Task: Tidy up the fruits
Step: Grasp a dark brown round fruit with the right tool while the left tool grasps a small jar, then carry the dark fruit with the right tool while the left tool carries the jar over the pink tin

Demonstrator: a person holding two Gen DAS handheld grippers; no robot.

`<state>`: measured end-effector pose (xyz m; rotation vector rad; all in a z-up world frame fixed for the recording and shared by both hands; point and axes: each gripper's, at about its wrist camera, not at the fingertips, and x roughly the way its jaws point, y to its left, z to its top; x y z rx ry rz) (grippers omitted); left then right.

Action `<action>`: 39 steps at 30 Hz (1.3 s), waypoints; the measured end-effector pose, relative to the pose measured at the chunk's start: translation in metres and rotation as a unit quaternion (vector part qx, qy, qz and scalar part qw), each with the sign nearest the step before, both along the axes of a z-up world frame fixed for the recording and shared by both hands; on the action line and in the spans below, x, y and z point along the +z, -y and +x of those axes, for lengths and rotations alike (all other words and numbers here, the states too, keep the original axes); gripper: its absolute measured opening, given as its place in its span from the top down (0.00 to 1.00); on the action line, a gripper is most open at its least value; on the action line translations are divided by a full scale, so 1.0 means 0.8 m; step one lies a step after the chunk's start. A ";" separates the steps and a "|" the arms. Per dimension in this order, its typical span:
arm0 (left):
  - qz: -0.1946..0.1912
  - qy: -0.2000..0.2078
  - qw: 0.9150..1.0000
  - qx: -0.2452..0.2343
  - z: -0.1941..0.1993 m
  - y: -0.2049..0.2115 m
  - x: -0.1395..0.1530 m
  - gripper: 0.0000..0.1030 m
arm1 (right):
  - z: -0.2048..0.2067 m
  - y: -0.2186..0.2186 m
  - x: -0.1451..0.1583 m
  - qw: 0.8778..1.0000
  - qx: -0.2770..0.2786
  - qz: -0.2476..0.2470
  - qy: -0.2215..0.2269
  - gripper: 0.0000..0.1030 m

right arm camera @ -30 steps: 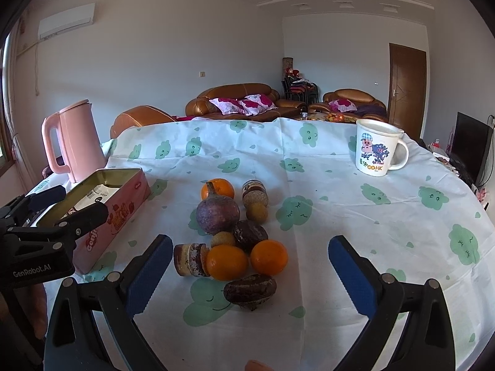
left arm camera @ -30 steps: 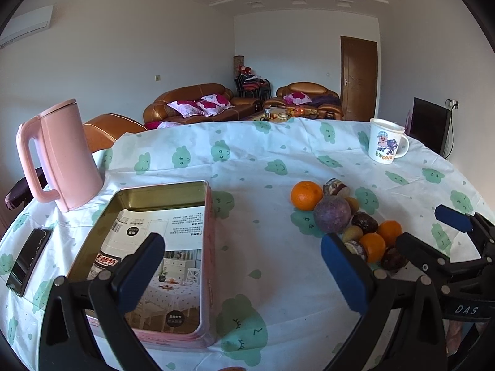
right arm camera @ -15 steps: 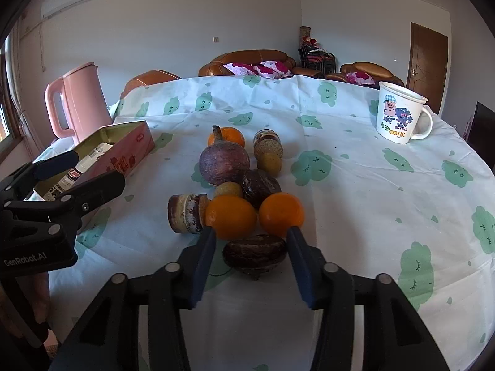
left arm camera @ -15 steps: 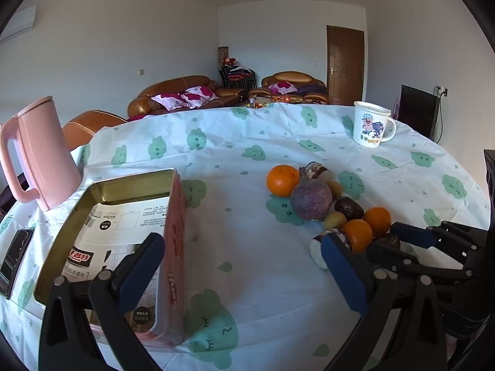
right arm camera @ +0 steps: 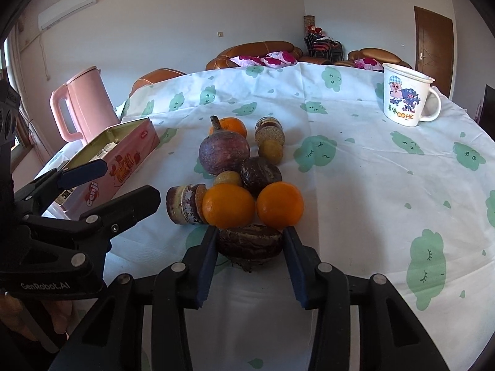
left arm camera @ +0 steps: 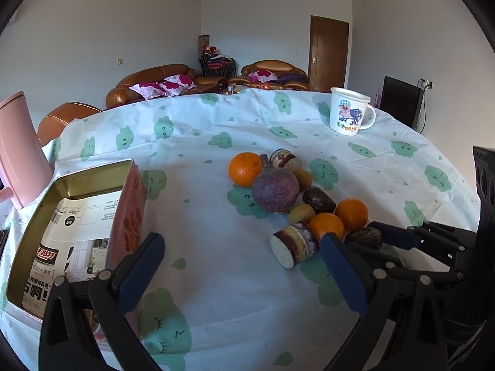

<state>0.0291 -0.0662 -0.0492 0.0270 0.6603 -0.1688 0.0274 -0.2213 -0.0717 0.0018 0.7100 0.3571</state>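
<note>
A cluster of fruits lies on the tablecloth: oranges [right arm camera: 228,205], a big purple fruit [right arm camera: 224,153], small yellow fruits, dark brown ones and cut pieces. My right gripper [right arm camera: 250,244] is shut on the nearest dark brown fruit [right arm camera: 250,241] at the front of the cluster; it also shows in the left wrist view [left arm camera: 363,237]. My left gripper [left arm camera: 241,267] is open and empty, low over the cloth between the pink tin box [left arm camera: 128,216] and the cut fruit piece [left arm camera: 294,244]. The open tin holds a printed paper.
A pink kettle [right arm camera: 82,102] stands behind the tin at the left. A white cartoon mug [right arm camera: 406,95] stands at the far right. The round table's cloth [right arm camera: 371,185] has green cloud prints. Sofas and a door lie beyond.
My right gripper moved forward and closed its fingers onto the dark brown fruit. My left gripper shifted right, away from over the tin toward the fruit cluster.
</note>
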 end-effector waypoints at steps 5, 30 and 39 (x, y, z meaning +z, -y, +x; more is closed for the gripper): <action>0.006 -0.012 1.000 -0.010 0.010 0.010 -0.005 0.09 | -0.001 0.026 0.007 0.999 -0.048 0.008 0.022 0.57; -0.015 -0.071 0.995 -0.072 0.025 0.023 -0.025 0.61 | -0.020 0.026 0.013 0.996 -0.036 0.004 0.078 0.57; -0.017 -0.018 0.998 -0.055 0.009 0.016 -0.011 0.61 | -0.025 0.022 0.017 0.995 -0.032 -0.003 0.095 0.57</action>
